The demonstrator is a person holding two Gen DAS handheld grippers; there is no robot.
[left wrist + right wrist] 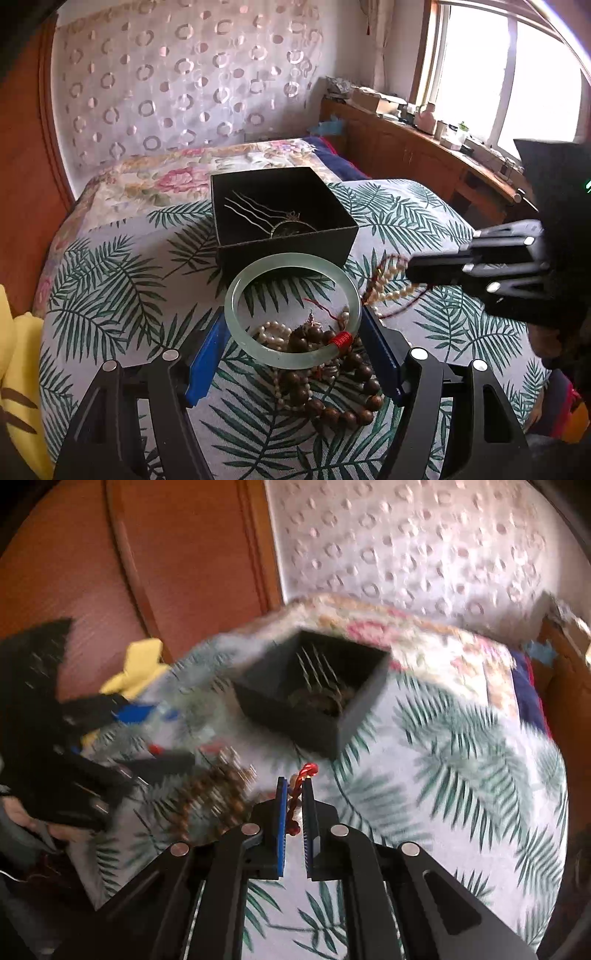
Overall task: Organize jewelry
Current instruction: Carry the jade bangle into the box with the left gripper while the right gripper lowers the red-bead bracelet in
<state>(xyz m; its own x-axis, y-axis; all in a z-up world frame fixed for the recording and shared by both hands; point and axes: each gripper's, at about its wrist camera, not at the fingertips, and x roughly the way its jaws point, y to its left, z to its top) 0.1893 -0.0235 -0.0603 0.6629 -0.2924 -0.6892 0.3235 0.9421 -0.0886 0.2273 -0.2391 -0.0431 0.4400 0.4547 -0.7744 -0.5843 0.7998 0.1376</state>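
A pale green jade bangle (pixel 291 310) is held between the blue pads of my left gripper (pixel 293 325), just above a heap of brown wooden beads (pixel 332 384) and pearls (pixel 275 334) on the leaf-print cloth. My right gripper (pixel 294 786) is shut on a pearl bracelet with red cord (pixel 295 797); in the left wrist view the bracelet (pixel 388 288) hangs from the right gripper (pixel 410 271) to the right of the bangle. An open black box (pixel 284 218) with a metal hair comb (pixel 258 210) stands behind; it also shows blurred in the right wrist view (pixel 314 690).
The leaf-print cloth (pixel 110 280) covers a raised surface on a floral bed (pixel 177 173). A yellow item (pixel 18 369) lies at the left edge. A wooden cabinet (pixel 406 155) with clutter runs under the window. A wooden panel (pixel 184 554) is at the left.
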